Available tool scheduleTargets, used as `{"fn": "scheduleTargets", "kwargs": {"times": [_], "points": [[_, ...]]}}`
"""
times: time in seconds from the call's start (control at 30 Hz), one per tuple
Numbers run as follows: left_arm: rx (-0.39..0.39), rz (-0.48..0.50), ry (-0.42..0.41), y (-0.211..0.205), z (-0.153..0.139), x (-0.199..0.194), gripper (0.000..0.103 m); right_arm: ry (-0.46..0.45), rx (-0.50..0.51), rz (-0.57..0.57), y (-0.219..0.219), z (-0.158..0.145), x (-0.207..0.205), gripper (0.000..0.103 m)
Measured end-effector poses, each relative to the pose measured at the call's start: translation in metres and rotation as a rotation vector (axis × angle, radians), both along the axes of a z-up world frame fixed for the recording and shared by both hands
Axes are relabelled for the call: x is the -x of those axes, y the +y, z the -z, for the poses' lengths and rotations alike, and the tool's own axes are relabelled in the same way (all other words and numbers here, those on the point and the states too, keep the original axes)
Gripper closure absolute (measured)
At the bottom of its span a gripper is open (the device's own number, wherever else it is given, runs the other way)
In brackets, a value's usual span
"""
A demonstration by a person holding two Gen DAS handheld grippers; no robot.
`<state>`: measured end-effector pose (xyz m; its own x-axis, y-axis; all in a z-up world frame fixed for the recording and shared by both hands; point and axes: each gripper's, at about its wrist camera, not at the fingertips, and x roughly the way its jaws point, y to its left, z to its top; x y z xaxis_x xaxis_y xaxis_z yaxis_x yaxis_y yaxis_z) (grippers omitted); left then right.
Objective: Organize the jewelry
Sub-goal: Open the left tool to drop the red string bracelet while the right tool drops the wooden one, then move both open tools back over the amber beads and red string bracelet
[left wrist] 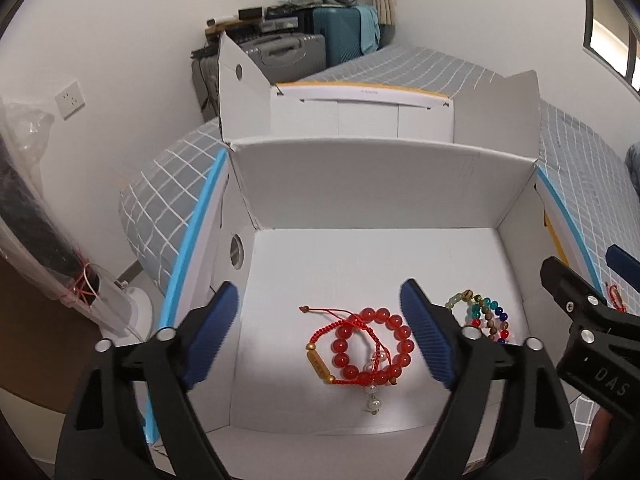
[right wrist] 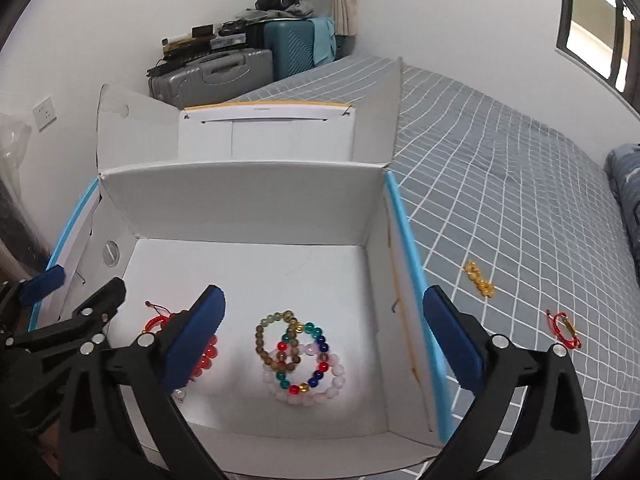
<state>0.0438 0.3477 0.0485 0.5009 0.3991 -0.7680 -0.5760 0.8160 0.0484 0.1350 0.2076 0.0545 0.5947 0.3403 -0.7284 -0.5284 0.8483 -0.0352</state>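
Both the left gripper (left wrist: 320, 334) and right gripper (right wrist: 324, 338) hang wide apart and empty over the white box (right wrist: 240, 200), where two bracelet piles (right wrist: 300, 356) already lie, leaving the gold beads (right wrist: 479, 279) and red cord bracelet (right wrist: 565, 329) on the bed (right wrist: 520, 168) at the frame's right.

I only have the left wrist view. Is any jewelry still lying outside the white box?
Observer: Yes, a gold bead bracelet lies on the bedspread, right of the box.
Operator: Anything else out there?
Observer: A red cord bracelet lies farther right, also on the bedspread.
Operator: Is the right tool holding something?
Observer: No, the right tool is open and empty, above the box.
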Motion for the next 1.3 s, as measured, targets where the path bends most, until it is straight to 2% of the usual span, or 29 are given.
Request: {"fn": "scheduleTargets", "kwargs": {"times": [0.2, 0.4, 0.73, 0.9, 1.1, 1.3], "points": [[-0.020, 0.009, -0.032, -0.008, -0.007, 0.003, 0.007, -0.013, -0.002, 0.000, -0.010, -0.002, 0.001, 0.008], [-0.019, 0.034, -0.053, -0.026, -0.011, -0.001, 0.007, -0.039, -0.008, 0.029, -0.036, -0.008, 0.002, 0.008], [-0.017, 0.107, -0.109, -0.087, -0.030, -0.036, 0.006, -0.060, -0.024, 0.133, -0.123, -0.025, -0.021, 0.008], [-0.015, 0.177, -0.141, -0.133, -0.042, -0.066, 0.006, -0.076, -0.030, 0.206, -0.180, -0.031, -0.035, 0.008], [-0.025, 0.273, -0.146, -0.197, -0.051, -0.114, 0.006, -0.067, -0.023, 0.291, -0.247, -0.024, -0.058, 0.008], [-0.012, 0.365, -0.111, -0.257, -0.041, -0.165, 0.006, -0.049, -0.014, 0.345, -0.297, -0.010, -0.086, 0.008]]}}
